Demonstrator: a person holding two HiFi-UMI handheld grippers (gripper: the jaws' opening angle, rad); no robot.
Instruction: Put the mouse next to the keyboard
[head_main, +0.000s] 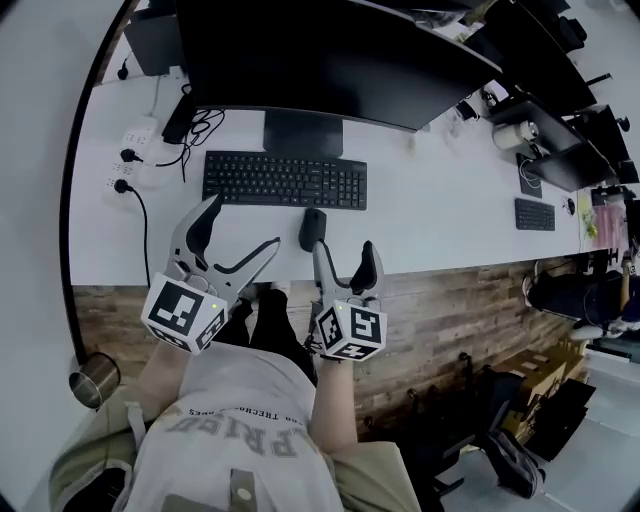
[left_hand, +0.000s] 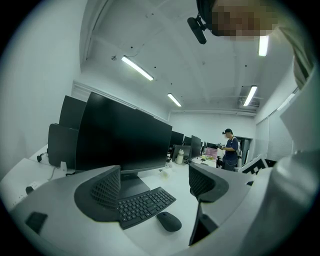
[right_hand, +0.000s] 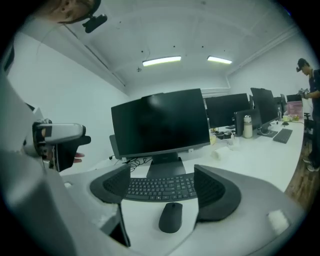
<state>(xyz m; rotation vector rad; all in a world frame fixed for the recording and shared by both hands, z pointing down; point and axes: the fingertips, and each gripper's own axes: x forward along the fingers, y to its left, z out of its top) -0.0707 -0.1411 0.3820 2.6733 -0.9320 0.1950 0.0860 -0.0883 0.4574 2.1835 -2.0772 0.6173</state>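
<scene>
A black mouse (head_main: 313, 229) lies on the white desk (head_main: 440, 220), just in front of the right part of the black keyboard (head_main: 285, 181). My right gripper (head_main: 345, 262) hovers open at the desk's front edge, its left jaw tip just short of the mouse. In the right gripper view the mouse (right_hand: 171, 217) sits low between the spread jaws of that gripper (right_hand: 161, 186), with the keyboard (right_hand: 160, 190) behind it. My left gripper (head_main: 240, 235) is open and empty, left of the mouse. The left gripper view shows the keyboard (left_hand: 145, 205) and the mouse (left_hand: 169, 221) beyond its gripper (left_hand: 157, 182).
A large dark monitor (head_main: 320, 60) stands behind the keyboard. Power strips (head_main: 135, 150) with cables lie at the desk's left. A second keyboard (head_main: 535, 214) is far right. A metal cup (head_main: 93, 380) sits on the floor left. A person (left_hand: 231, 150) stands far off.
</scene>
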